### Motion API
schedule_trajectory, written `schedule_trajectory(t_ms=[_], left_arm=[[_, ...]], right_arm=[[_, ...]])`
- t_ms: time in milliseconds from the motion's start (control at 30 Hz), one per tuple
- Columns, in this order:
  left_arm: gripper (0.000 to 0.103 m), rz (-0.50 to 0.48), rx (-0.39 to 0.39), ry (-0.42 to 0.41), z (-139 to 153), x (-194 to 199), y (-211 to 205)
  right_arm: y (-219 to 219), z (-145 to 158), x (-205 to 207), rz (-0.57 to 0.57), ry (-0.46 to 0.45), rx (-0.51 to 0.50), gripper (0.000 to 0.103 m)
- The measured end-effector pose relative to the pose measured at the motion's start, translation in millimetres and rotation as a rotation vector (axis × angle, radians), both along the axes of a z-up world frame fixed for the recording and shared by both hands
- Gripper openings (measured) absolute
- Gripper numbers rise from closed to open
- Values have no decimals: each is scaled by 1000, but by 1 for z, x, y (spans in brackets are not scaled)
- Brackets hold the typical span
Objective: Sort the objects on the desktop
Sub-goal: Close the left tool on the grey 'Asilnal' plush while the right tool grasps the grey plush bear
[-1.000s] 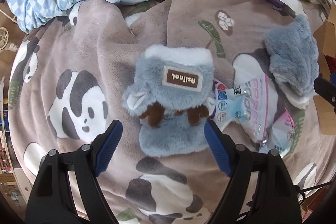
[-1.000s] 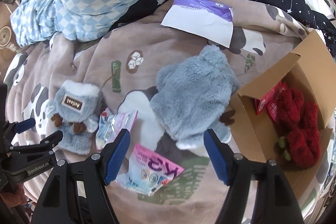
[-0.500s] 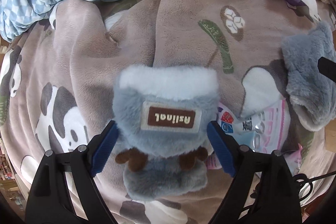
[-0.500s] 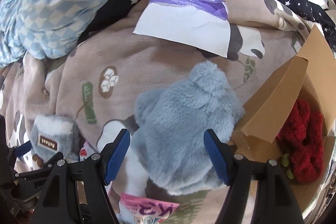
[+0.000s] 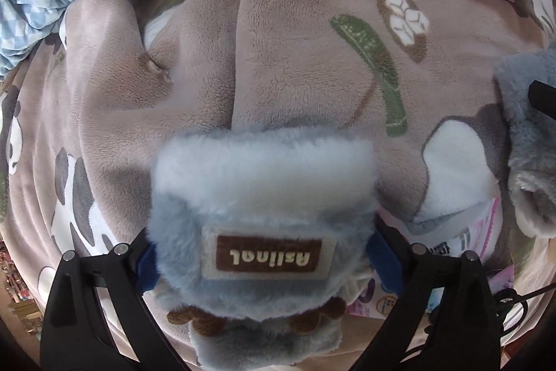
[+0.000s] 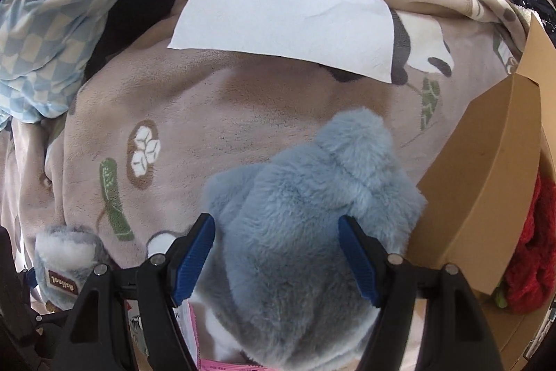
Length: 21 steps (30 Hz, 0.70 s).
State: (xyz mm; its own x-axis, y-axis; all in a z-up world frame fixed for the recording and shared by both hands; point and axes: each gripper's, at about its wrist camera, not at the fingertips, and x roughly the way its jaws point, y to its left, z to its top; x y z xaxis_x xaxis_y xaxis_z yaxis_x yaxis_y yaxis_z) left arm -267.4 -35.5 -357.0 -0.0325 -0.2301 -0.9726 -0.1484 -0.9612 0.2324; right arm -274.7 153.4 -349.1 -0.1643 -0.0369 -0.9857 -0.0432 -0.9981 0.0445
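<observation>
Both my grippers are down over the blue slippers on the bed: left gripper (image 5: 259, 261) fingers just widened around the labelled slipper (image 5: 264, 228), right gripper (image 6: 276, 261) fingers apart astride the other slipper (image 6: 305, 225), beside the box (image 6: 486, 197).

A panda-print blanket (image 6: 264, 113) bears two grey plush slippers (image 5: 264, 218) (image 6: 305, 225), a tissue pack (image 6: 292, 6) and a cardboard box (image 6: 486, 183)

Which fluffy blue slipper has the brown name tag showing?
The fluffy blue slipper between the left claw's fingers shows a brown "Asilnal" tag. The other slipper, under the right claw, shows only plain fur.
</observation>
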Motion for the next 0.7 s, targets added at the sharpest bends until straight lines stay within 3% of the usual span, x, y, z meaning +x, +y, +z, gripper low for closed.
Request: schedule_trajectory(t_ms=[267,433,500,700], left_arm=[[97,1,7,-1,-7,0,-4],[70,36,72,11,1,4,-12],[64,31,102,7,5,5,-13],[62,45,142,34,31,12,-16]], right_arm=[[-12,-9,-3,18,-30,39,83],[-4,-10,-1,-30,-66,-63,29],[0,-7,0,-45,-70,-95,16],[4,11,10,-57,-20,-176,10]])
